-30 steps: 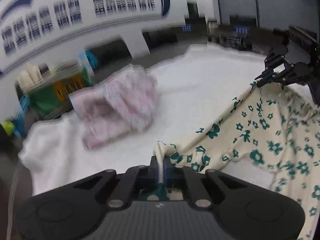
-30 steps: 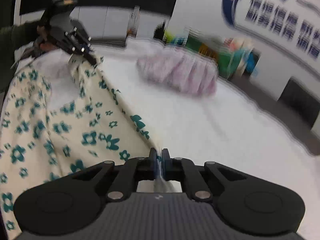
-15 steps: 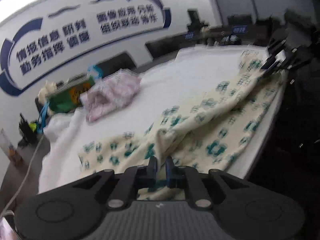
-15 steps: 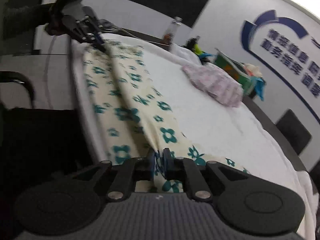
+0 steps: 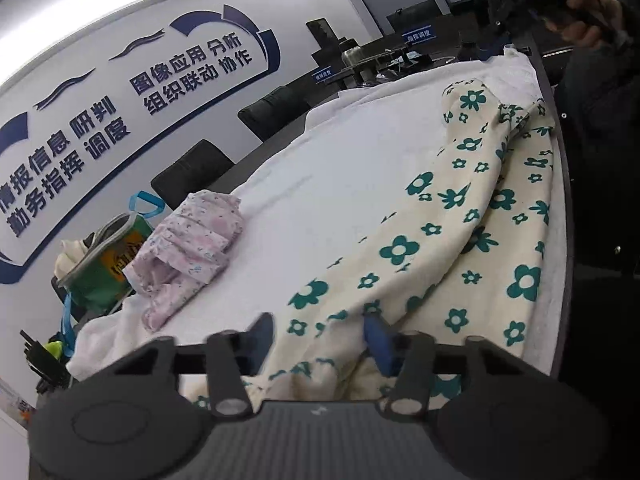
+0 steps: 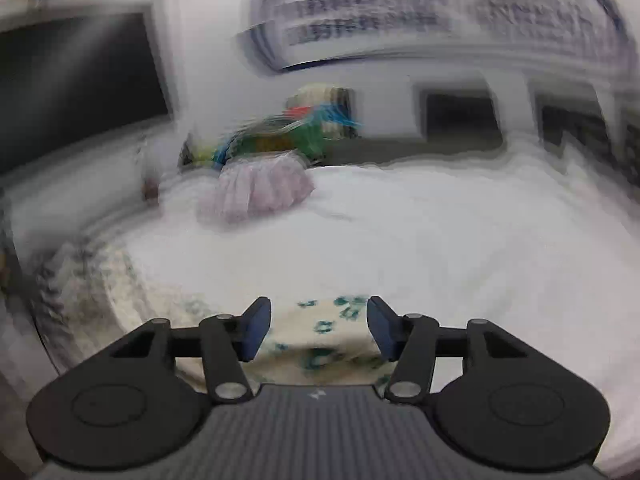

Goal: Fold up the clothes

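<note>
Both tools releasing: left tool [image 5: 318, 340] and right tool [image 6: 319, 330] opening, cream floral garment [image 5: 448, 240] lying slack between pads at lower centre of white-covered counter [image 5: 332, 188].

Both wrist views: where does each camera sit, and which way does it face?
Left wrist: behind the left gripper, its fingers opening, looking along the floral garment; a hand shows top right.
Right wrist: behind the right gripper, fingers opening, blurred, facing the wall.
Shared: floral garment, pink clothes, white cover.
</note>
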